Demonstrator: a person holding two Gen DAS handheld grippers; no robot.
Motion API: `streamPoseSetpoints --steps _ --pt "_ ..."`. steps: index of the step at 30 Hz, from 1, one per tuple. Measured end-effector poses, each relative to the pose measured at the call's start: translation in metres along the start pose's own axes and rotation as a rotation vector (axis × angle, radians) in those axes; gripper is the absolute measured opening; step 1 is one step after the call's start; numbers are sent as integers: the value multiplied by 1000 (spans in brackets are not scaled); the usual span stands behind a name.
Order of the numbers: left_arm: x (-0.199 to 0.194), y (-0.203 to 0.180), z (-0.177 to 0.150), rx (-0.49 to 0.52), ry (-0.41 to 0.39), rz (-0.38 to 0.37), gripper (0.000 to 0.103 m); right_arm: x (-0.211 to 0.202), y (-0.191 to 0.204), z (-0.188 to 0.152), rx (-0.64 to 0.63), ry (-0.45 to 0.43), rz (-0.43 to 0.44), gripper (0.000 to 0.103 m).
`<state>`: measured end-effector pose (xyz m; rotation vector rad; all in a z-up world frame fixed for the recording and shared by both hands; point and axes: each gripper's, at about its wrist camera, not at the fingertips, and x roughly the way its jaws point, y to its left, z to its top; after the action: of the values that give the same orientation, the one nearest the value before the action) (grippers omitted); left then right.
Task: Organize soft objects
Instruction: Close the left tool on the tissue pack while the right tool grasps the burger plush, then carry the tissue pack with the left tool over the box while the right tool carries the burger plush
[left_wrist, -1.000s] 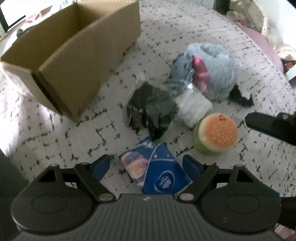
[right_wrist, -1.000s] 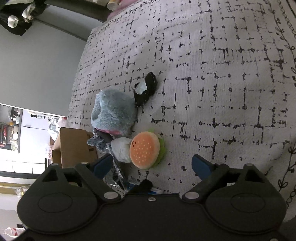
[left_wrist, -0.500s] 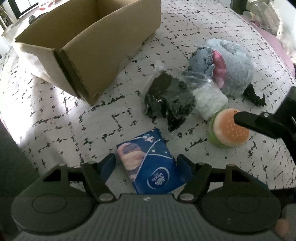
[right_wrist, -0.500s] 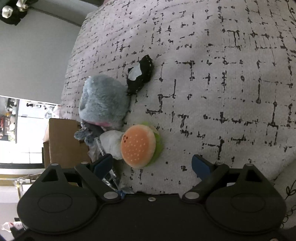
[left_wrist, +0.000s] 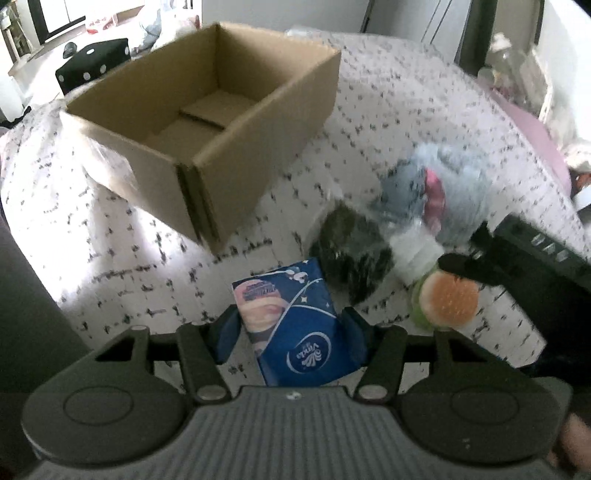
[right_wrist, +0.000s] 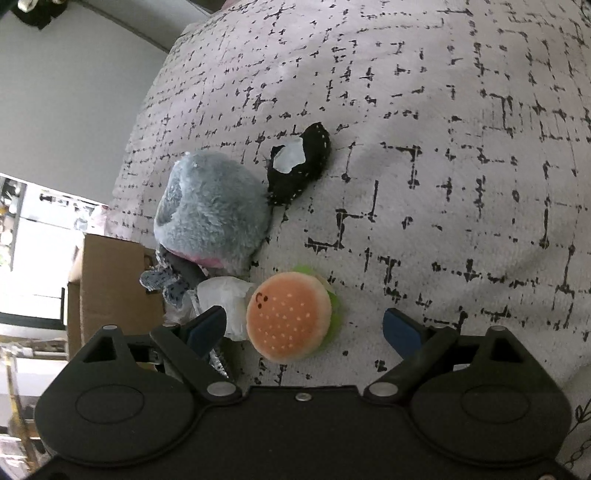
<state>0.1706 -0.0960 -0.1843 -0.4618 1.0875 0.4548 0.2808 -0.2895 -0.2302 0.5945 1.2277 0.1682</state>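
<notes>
Jaws of your left gripper (left_wrist: 288, 334) were closing on the tissue pack (left_wrist: 291, 325), your right gripper's (right_wrist: 304, 326) spread around the burger (right_wrist: 290, 315); the box (left_wrist: 258, 122) held nothing yet.

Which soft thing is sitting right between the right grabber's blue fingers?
The burger plush: orange bun, green edge, tiny face. The fluffy grey plush and black pouch lie farther away.
</notes>
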Motion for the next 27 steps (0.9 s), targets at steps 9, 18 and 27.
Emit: streamPoseSetpoints --steps 9,18,27 --pt "-32 4 0 23 -67 -39 58 -6 0 -6 -24 -32 -40 41" --pt "-73 12 0 25 -163 -56 58 -35 -17 -15 49 -68 62 30" --pt "-93 13 -4 65 -215 -47 58 -82 -17 -32 3 -183 189 30"
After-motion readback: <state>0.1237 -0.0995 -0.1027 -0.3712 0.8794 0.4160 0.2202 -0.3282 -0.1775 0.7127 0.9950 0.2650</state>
